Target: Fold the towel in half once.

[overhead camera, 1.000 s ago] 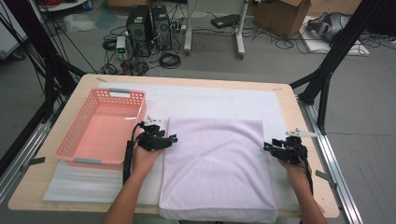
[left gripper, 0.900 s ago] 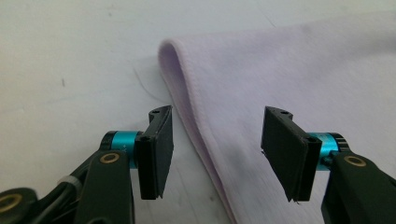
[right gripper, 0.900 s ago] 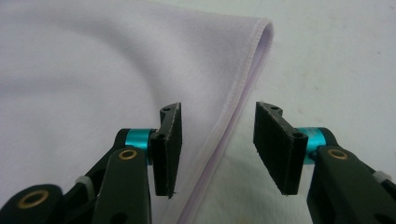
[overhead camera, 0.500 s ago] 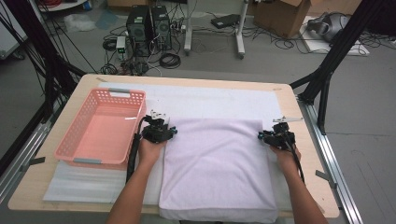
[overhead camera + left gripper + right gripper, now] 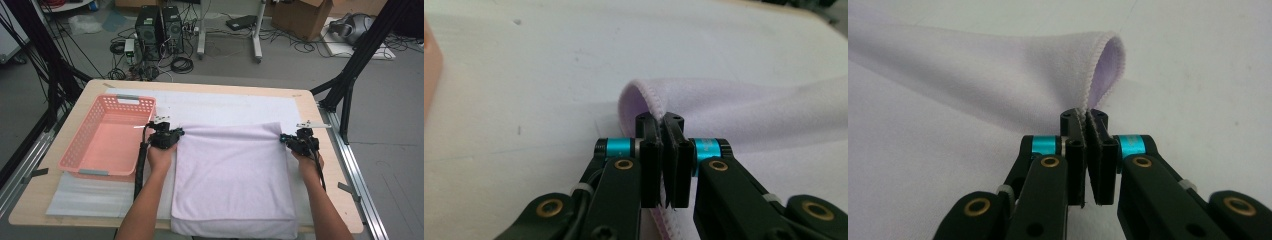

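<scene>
**Two grippers pinched the far corners of one lilac towel**

One lilac towel (image 5: 232,175) lay folded on the white mat (image 5: 225,105) at the middle of the table (image 5: 95,87), its near edge reaching the table's near side. Two grippers worked on it, one at each far corner. The left gripper (image 5: 170,134) had just been closing, and its jaws were clamped on the stitched hem of the towel's far left corner, with the cloth curling up in a small loop beyond them. The right gripper (image 5: 292,141) had just been closing too, and its jaws were pressed together on the hem of the far right corner, which stood up in the same way.

One pink plastic basket (image 5: 107,135) sat left of the towel, just beside the left gripper. Beyond the far edge of the table, two black computer towers (image 5: 160,25) stood on the floor among loose cables, and one cardboard box (image 5: 300,17) stood farther right.
</scene>
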Demonstrator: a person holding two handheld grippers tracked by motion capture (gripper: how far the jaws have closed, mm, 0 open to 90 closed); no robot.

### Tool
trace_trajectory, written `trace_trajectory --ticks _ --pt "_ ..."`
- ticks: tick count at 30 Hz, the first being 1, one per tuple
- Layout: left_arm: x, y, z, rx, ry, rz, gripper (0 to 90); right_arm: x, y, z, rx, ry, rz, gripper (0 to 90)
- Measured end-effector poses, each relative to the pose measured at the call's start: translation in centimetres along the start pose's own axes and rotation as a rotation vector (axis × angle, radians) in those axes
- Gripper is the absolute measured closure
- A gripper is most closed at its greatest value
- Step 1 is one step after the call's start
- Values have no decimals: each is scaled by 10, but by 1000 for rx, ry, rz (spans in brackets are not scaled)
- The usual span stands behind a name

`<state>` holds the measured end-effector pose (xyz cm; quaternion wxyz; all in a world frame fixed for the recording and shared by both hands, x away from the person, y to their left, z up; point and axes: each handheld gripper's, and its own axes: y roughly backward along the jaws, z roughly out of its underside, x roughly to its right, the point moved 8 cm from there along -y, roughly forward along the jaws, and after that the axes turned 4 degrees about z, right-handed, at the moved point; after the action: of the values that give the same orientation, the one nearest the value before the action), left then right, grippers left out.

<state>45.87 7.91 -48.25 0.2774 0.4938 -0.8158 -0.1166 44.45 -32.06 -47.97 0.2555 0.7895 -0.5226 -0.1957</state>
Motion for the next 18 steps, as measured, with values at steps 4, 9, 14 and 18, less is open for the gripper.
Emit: trace_trajectory --ticks 4,9,14,18 --pt "8 0 -16 -1 -56 8 865 1 -3 -8 17 -3 8 870" --pt "10 -4 -26 -5 -47 8 864 6 -8 -6 12 -42 -5 869" --pt "10 -10 -8 -98 -47 -8 834 6 -7 -5 4 -34 -4 869" --pt "1 -13 9 -173 -21 -44 516 6 -10 -3 -9 -35 -3 868"
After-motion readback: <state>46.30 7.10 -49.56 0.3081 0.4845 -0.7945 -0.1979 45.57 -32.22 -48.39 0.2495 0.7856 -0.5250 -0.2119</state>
